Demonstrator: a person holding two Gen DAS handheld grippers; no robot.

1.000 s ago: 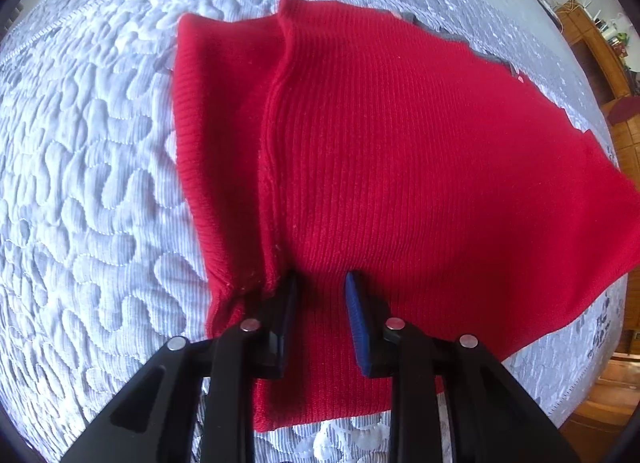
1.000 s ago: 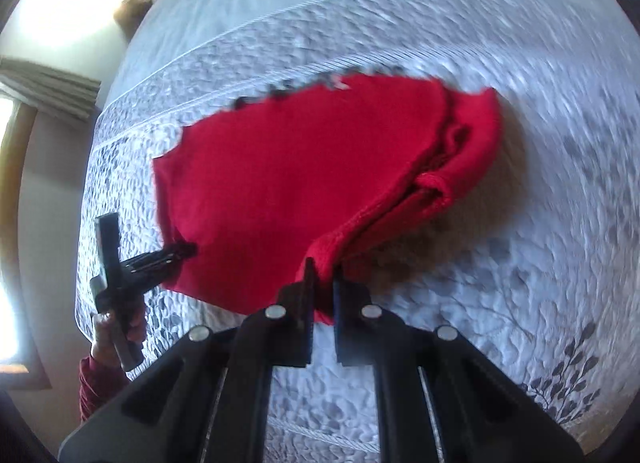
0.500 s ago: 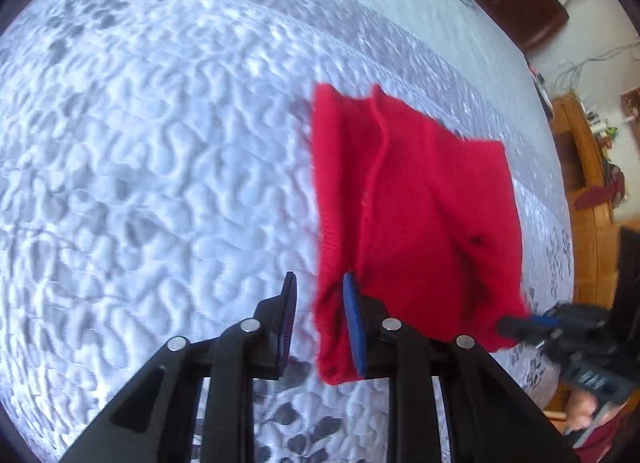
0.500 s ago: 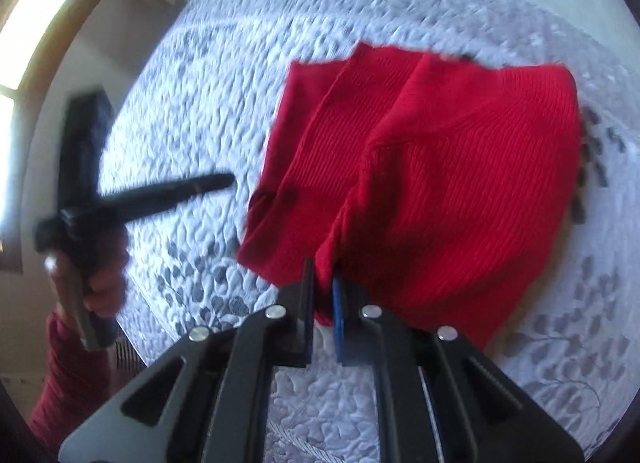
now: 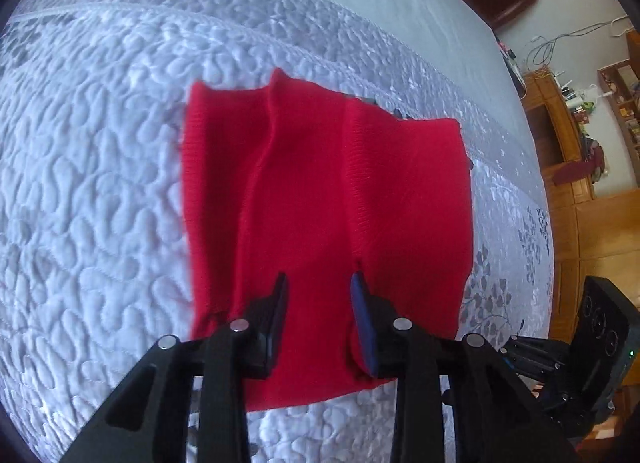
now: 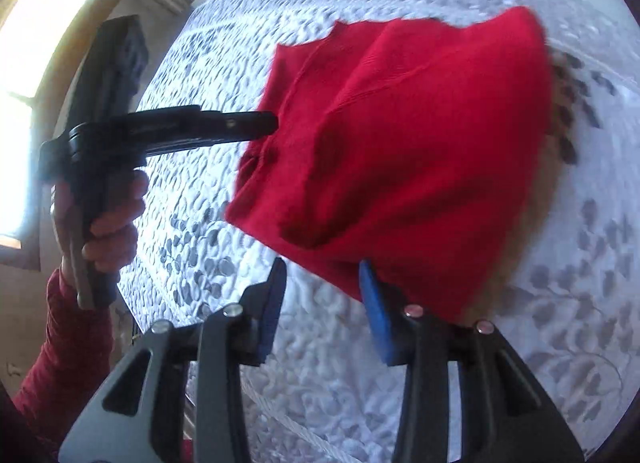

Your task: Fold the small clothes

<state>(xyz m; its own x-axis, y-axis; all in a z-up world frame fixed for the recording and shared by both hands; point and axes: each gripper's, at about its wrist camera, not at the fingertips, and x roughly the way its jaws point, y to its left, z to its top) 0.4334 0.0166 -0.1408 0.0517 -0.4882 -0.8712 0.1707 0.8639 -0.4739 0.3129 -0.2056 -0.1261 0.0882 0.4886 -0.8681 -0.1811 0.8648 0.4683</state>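
Left wrist view: my left claw (image 5: pixel 318 305) is open, jaws spread with a clear gap, hovering over the near edge of the red knit garment (image 5: pixel 320 203). Nothing is pinched between the jaws. The garment lies at frame centre on the quilted bed (image 5: pixel 100 183), folded into a rough rectangle with two lengthwise ridges where layers overlap. The far edge is slightly uneven, with a small peak at top centre. My right claw's body (image 5: pixel 580 363) shows at lower right, off the cloth.

Right wrist view: my right claw (image 6: pixel 322 295) is also open, jaws wide apart. The blue-padded right jaw sits at the garment's (image 6: pixel 420 143) near edge and the cloth drapes over its tip; I can't tell whether it touches or just overlaps. No grip either way. The garment fills the upper right of the frame, blurred, its top layer puffed up and not flat. The left claw (image 6: pixel 268 123) reaches in from the left of the frame, its tip at the garment's left edge, with the left hand (image 6: pixel 108 223) on the handle.

Progress, my judgement: the side folds look done and the piece is a compact stack. What's left is probably a final fold in half or a flatten, since the top layer is lofted and the edges are not squared.
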